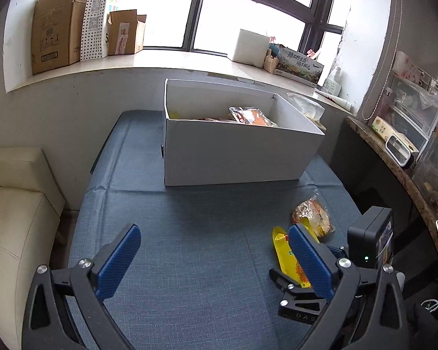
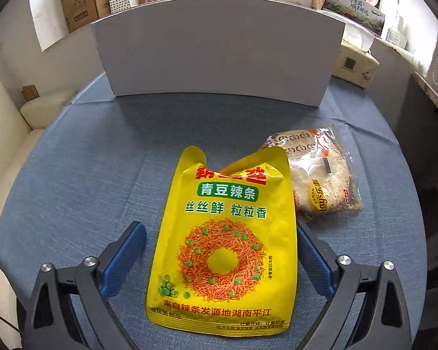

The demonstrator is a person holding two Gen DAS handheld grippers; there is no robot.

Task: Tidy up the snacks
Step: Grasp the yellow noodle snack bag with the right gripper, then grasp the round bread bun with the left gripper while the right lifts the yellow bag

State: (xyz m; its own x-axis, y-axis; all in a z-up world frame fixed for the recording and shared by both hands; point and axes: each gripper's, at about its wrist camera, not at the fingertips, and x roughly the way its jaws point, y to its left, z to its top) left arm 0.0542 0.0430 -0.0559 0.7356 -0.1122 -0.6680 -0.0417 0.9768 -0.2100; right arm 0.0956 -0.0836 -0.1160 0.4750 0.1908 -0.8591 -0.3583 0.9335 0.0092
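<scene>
Counted on the table [image 2: 73, 175]: one yellow snack bag [image 2: 227, 239]; one clear-wrapped snack packet [image 2: 321, 172]; one white box [image 1: 236, 151], with one clear packet [image 1: 252, 116] visible inside, further contents indistinct. One tissue pack [image 2: 354, 65] beside the box.

Desk [image 2: 73, 175] under blue cloth. White box [image 2: 219, 58] toward far edge. Yellow snack bag [image 2: 224, 233] flat toward near right – clear chip packet [image 2: 321, 172] touching its right side.
</scene>
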